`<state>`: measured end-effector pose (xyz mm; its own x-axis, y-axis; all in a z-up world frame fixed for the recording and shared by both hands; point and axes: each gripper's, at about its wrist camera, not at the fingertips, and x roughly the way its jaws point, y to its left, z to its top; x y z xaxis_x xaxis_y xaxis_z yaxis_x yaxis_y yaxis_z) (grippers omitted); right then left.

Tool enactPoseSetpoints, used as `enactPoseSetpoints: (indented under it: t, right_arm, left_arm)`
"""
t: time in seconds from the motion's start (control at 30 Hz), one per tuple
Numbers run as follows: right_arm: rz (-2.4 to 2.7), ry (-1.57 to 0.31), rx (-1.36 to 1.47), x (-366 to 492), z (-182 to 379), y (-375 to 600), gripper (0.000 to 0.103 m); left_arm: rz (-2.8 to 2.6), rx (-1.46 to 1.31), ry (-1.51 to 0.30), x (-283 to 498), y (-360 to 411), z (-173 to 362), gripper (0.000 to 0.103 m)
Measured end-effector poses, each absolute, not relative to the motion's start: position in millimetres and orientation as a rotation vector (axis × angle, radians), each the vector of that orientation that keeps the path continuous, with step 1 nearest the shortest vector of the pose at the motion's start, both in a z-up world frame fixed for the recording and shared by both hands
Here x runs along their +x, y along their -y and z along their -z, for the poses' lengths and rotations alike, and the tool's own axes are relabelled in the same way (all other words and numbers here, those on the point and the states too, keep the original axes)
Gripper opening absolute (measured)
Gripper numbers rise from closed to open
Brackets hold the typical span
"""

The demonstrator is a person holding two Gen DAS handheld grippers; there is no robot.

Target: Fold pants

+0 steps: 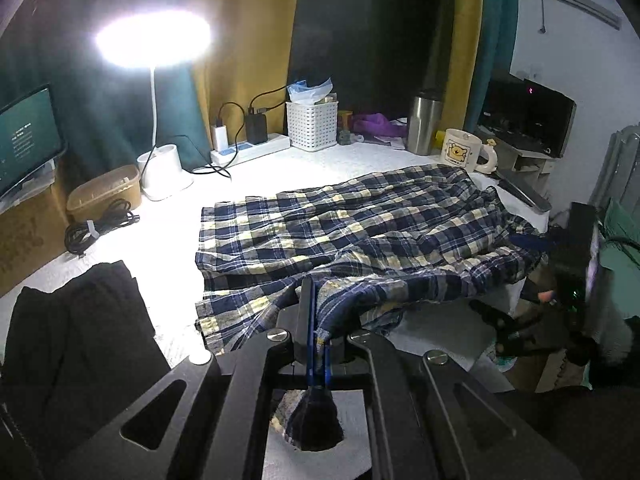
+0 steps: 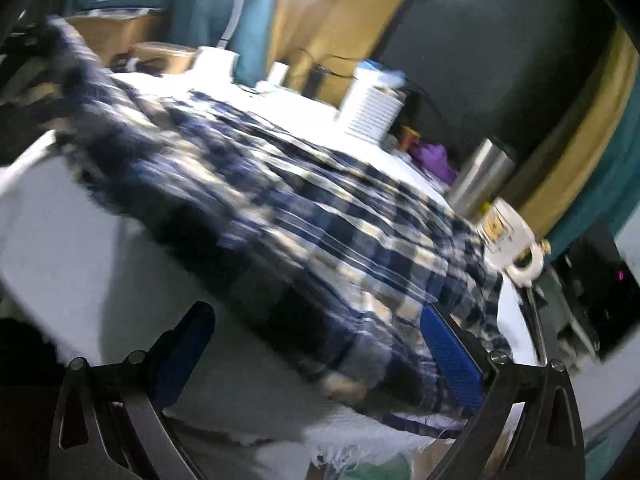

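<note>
Blue, white and yellow plaid pants (image 1: 360, 224) lie spread across the white-covered table (image 1: 168, 232). My left gripper (image 1: 316, 320) is shut on a near edge of the pants and holds the cloth bunched between its fingers. In the blurred right wrist view the pants (image 2: 300, 200) stretch over the table's near edge. My right gripper (image 2: 320, 352) is open, its blue pads (image 2: 452, 356) wide apart on either side of the hanging cloth, not gripping it. The right gripper also shows at the far right of the left wrist view (image 1: 560, 288).
A lit desk lamp (image 1: 154, 40), power strip (image 1: 252, 148), white basket (image 1: 312, 124), steel tumbler (image 1: 424, 126) and bear mug (image 1: 464, 154) line the table's back. Black clothing (image 1: 80, 320) lies at the near left. A box with cables (image 1: 104, 196) stands left.
</note>
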<state>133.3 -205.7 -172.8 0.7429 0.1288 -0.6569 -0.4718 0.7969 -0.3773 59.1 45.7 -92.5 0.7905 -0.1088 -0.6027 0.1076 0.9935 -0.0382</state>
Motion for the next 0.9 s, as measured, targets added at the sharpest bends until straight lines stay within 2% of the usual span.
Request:
enactPoseSetpoints:
  t: [0.13,0.2,0.23,0.27,0.3,0.33,0.4,0.5,0.6,0.67,0.77,0.8,0.87,0.9]
  right_arm:
    - [-0.243,-0.66,-0.534,147,175,243,0.101]
    - [-0.222,-0.669,-0.511,152,178,266,0.085]
    - [-0.216,-0.668,-0.495,154,179,275,0.081]
    - [-0.207,-0.675,-0.496,156,180,282,0.064]
    - [-0.204,-0.678,-0.496,157,180,289,0.056]
    - [-0.199,-0.68,-0.503,158,180,293,0.054]
    - [-0.208,-0.695,-0.51,159,180,300,0.037]
    - [-0.233,-0.709,-0.48,161,175,306,0.028]
    - [-0.247,-0.713,-0.426,163,166,310,0.022]
    - [-0.247,-0.711,-0.405,164,160,311,0.02]
    - [-0.256,-0.703,-0.36,165,150,316,0.018]
    - [-0.256,-0.699,-0.351,164,146,317,0.016]
    - [-0.259,-0.68,-0.339,162,136,319,0.015]
    - [-0.257,-0.668,-0.337,160,130,320,0.015]
  left_arm:
    - [0.104,-0.008,-0.672,55,-49,105,0.002]
    - [0.102,-0.011,-0.684,54,-49,112,0.002]
    - [0.1,-0.013,-0.691,52,-48,118,0.002]
    - [0.1,-0.016,-0.696,51,-48,121,0.002]
    - [0.101,-0.019,-0.704,50,-49,126,0.002]
    - [0.098,-0.016,-0.705,49,-48,129,0.002]
    - [0.093,0.007,-0.706,47,-46,135,0.002]
    - [0.098,0.046,-0.717,45,-41,145,0.002]
    - [0.074,0.148,-0.744,48,-30,162,0.004]
    - [0.073,0.171,-0.779,52,-27,175,0.01]
    - [0.078,0.162,-0.778,51,-27,184,0.01]
    - [0.075,0.151,-0.775,50,-28,183,0.009]
    - [0.075,0.121,-0.755,47,-31,175,0.001]
    - [0.073,0.114,-0.738,44,-31,170,0.001]
